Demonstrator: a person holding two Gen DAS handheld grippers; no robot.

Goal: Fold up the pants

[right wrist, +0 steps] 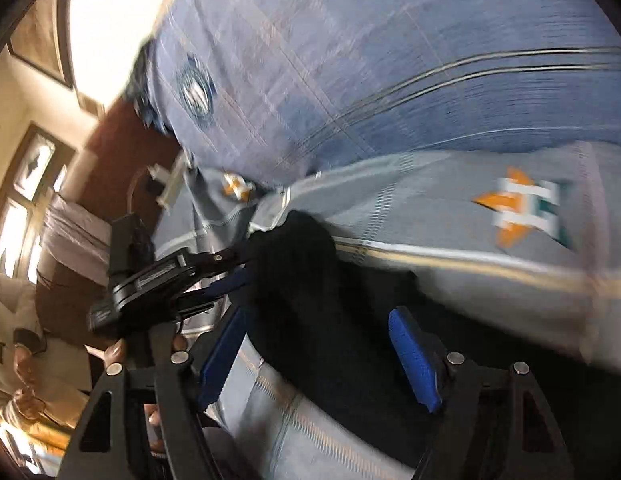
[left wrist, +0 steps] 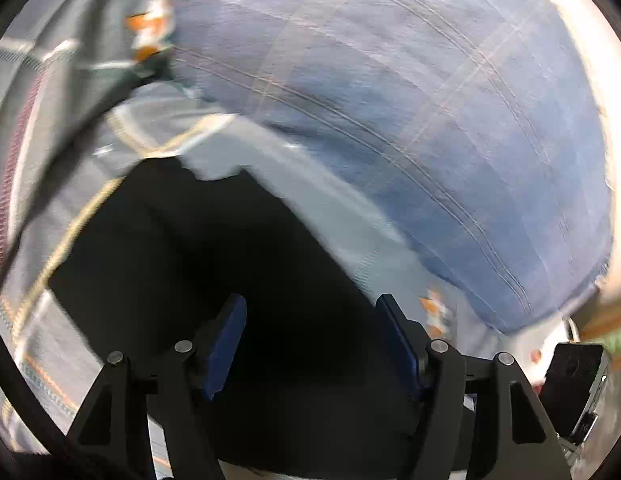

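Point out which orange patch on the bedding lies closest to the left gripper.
The orange patch just beyond the left gripper, by its right-side finger. The other orange patch sits far off near the top left, past the black pants.

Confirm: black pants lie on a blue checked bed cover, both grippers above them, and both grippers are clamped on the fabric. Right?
Not quite. The black pants do lie on the blue checked bed cover, with both grippers above them. But neither is clamped: the left wrist view shows the left gripper with jaws apart and nothing pinched, and the right wrist view shows the same for the right gripper.
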